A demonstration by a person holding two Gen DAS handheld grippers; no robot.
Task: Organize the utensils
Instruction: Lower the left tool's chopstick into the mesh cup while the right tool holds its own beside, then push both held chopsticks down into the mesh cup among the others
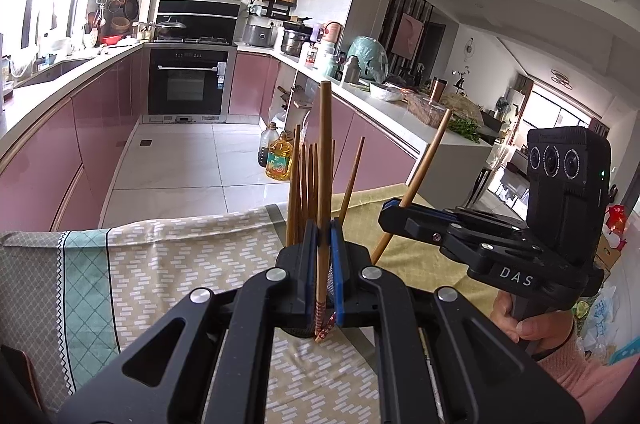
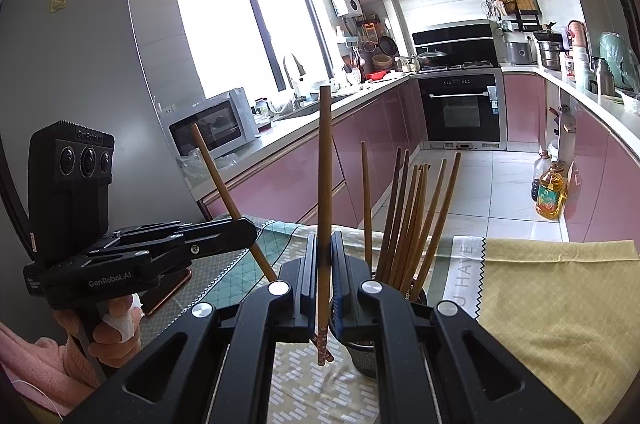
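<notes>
Kitchen: pink-fronted cabinets [image 2: 280,179] run around a tiled floor, and up front a tabletop [image 2: 560,296] lies under patterned yellow and teal cloths.
Left tongs: the left tongs [image 1: 325,244] are clamped on a pair of brown wooden chopsticks [image 1: 324,159], held near upright with their red-patterned ends poking out below the pads.
Right tongs: the right tongs [image 2: 325,256] are likewise closed on a second brown wooden pair [image 2: 325,159], pinched low so the long shafts stand tall.
Holder: a dark metal mesh cup [image 2: 364,356] stands on the cloth just behind the right tongs, with a fan of brown chopsticks [image 2: 412,216] leaning inside it.
Why upright: held vertical, I'd say, so each pair can drop straight into the cup.
Progress: most sticks look stowed; these two pairs remain.
Risk: a loose pinch could let a stick twist.
</notes>
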